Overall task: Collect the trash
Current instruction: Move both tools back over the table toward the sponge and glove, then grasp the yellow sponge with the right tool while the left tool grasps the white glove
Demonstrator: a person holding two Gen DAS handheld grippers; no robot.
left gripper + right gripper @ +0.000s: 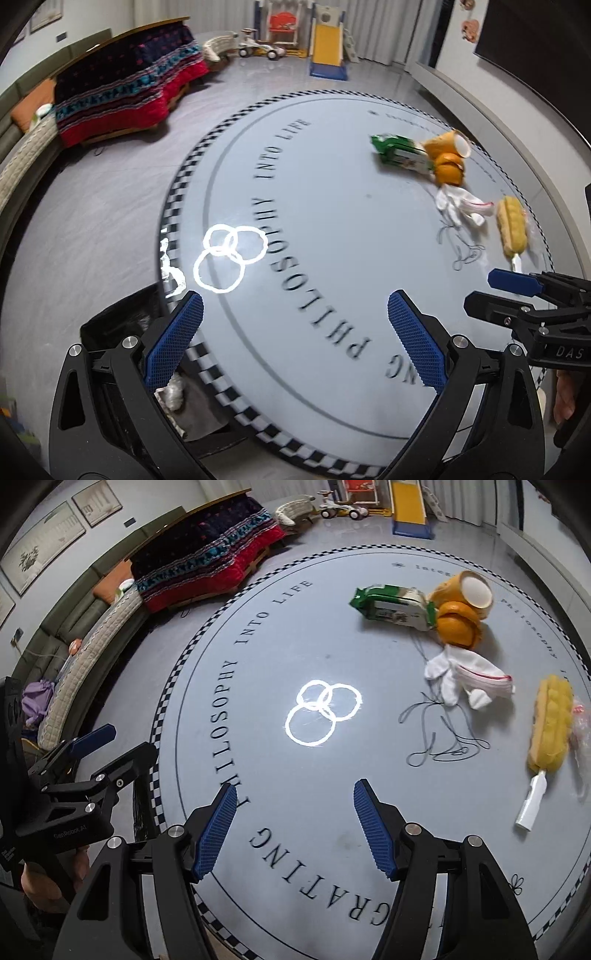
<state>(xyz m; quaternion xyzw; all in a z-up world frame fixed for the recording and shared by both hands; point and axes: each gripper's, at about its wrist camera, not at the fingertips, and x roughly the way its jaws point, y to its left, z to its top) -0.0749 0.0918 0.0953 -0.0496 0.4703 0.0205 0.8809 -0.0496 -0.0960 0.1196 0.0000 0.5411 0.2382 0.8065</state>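
Observation:
On the round grey table (258, 657) lie a green wrapper (393, 607), an orange paper cup (463, 589) on its side, orange peel (458, 626), a white glove (461, 681) and a yellow sponge brush (548, 727) with a white handle. They also show in the left wrist view: wrapper (400, 153), cup (448, 142), peel (448, 170), glove (461, 206), brush (511, 227). My left gripper (295, 338) is open and empty over the table's near left edge. My right gripper (295, 829) is open and empty over the table's near side.
A black bin (122, 325) with crumpled trash (171, 395) stands below the table's left edge. A sofa with a red and dark blanket (210, 568) is at the left. Toys and a slide (327, 44) stand at the back. A clear plastic scrap (580, 731) lies beside the brush.

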